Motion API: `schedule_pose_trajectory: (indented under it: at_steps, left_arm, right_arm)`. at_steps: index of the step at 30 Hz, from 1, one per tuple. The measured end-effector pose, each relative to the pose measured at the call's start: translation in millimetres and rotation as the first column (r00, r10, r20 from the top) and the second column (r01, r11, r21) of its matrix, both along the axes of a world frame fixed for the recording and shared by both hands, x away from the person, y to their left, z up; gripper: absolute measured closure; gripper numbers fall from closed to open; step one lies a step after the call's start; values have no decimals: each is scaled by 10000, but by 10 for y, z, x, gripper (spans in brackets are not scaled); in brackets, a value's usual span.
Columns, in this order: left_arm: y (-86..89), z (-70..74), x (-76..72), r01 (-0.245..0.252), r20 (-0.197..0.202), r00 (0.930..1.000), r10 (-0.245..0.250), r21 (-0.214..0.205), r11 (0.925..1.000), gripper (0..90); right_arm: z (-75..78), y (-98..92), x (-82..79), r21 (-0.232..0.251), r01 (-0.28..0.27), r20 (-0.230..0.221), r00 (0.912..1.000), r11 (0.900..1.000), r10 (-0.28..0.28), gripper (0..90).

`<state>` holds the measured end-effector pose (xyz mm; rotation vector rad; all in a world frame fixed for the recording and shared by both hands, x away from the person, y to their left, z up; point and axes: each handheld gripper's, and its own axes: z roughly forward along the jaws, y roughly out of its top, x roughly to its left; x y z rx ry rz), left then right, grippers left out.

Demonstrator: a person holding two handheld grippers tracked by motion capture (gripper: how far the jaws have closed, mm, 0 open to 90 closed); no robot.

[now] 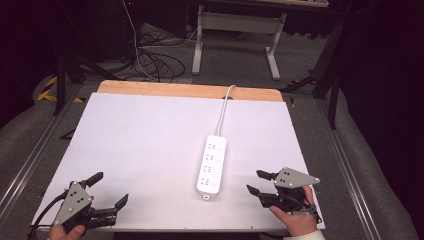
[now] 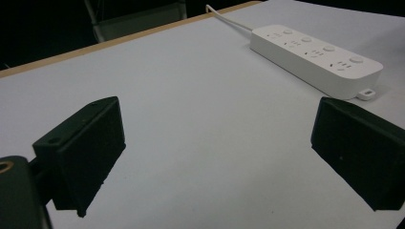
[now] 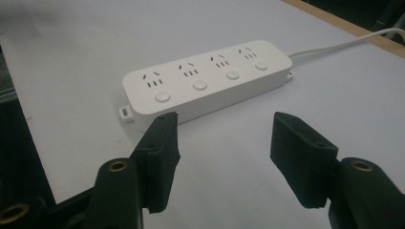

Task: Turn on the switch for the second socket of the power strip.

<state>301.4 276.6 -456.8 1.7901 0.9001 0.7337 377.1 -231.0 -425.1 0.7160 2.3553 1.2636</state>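
Tongs: left gripper [image 1: 106, 190] low at the bottom left, jaws spread wide, holding nothing | power strip [image 1: 211, 165] flat mid-frame on the white table [image 1: 140, 145], cord [image 1: 224, 114] running to the top | right gripper [image 1: 259, 182] bottom right, jaws spread, aimed at the strip, likely ready to reach.
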Motion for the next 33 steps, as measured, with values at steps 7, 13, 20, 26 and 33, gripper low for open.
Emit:
schedule_pose_trajectory:
  at_steps: [7, 13, 20, 26, 33]
  left_arm:
    - [8, 2, 1, -22, 14, 10000, 22, 31, 10000, 48]
    - [-3, -2, 0, -12, -26, 10000, 12, -15, 10000, 48]
    - [1, -3, 4, -30, -27, 10000, 30, -9, 10000, 48]
    - [2, -3, 6, -35, -32, 10000, 35, -14, 10000, 48]
    - [6, -3, 5, -40, -48, 10000, 40, 2, 10000, 48]
  right_arm:
    - [93, 96, 120, 78, -131, -294, 9995, 9999, 133, 465]
    - [166, 179, 204, 5, -275, -356, 9990, 9996, 275, 469]
    - [239, 262, 319, -224, -415, -384, 9984, 9989, 406, 469]
    - [319, 327, 374, -302, -477, -328, 9984, 9984, 467, 469]
    - [324, 374, 421, -403, -487, -381, 9982, 9980, 471, 478]
